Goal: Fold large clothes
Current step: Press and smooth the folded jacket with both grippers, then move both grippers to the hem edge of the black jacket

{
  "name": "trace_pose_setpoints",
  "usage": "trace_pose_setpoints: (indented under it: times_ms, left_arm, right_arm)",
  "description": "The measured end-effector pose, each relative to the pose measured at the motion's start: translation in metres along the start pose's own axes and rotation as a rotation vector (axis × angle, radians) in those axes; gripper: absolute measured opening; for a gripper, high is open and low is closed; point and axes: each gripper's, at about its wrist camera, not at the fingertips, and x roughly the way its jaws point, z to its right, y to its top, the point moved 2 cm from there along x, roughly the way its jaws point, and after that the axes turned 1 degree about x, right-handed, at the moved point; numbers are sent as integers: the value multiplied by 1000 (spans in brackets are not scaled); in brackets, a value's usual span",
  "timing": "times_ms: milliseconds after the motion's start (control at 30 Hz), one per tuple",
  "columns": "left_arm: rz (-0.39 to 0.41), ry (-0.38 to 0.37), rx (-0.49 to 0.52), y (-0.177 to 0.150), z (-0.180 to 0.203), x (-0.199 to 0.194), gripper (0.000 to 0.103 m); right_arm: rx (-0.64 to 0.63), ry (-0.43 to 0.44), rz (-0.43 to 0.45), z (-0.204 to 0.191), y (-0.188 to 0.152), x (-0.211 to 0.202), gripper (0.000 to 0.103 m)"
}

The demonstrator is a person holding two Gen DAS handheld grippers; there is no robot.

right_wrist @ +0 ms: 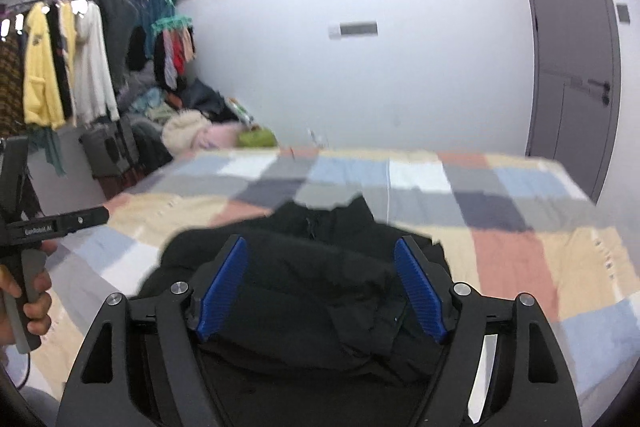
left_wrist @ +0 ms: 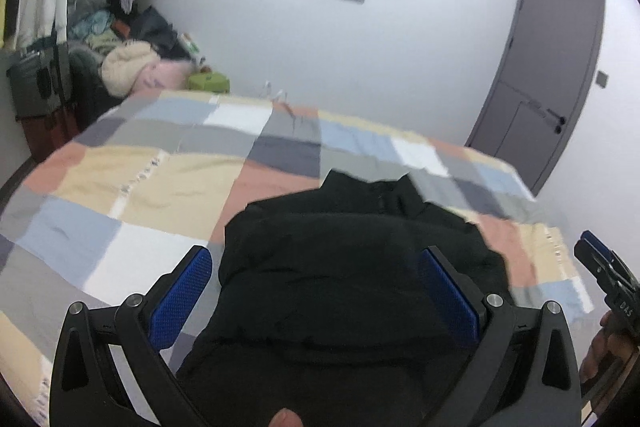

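- The black jacket [right_wrist: 304, 291] lies in a compact bundle on the patchwork bedcover [left_wrist: 140, 179], near the front edge of the bed, with its collar toward the far wall.
- My left gripper [left_wrist: 312, 291] stands wide open above the bundle; nothing is between its blue pads [left_wrist: 182, 295], and it holds nothing.
- My right gripper [right_wrist: 320, 291] is also wide open and empty, the jacket lying below it, not pinched.
- I judge that a fold is finished, both grippers being free of the cloth.
- For the next move I must decide whether the bundle needs one more fold or only some smoothing.
- If another fold, I must bring both grippers down to one edge of the jacket and close on it evenly.
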Motion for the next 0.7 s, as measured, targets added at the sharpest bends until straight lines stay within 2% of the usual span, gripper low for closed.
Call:
trace_pose_setpoints:
  times_ms: [333, 500, 700]
  left_arm:
    - [112, -47, 21, 10, 3, -157, 103]
    - [138, -77, -20, 1, -24, -224, 103]
    - [132, -30, -52, -21, -77, -281, 103]
  right_arm:
    - [-40, 14, 123, -39, 45, -124, 79]
    - [-97, 41, 107, -45, 56, -176, 79]
    - [-129, 13, 82, -30, 56, -230, 79]
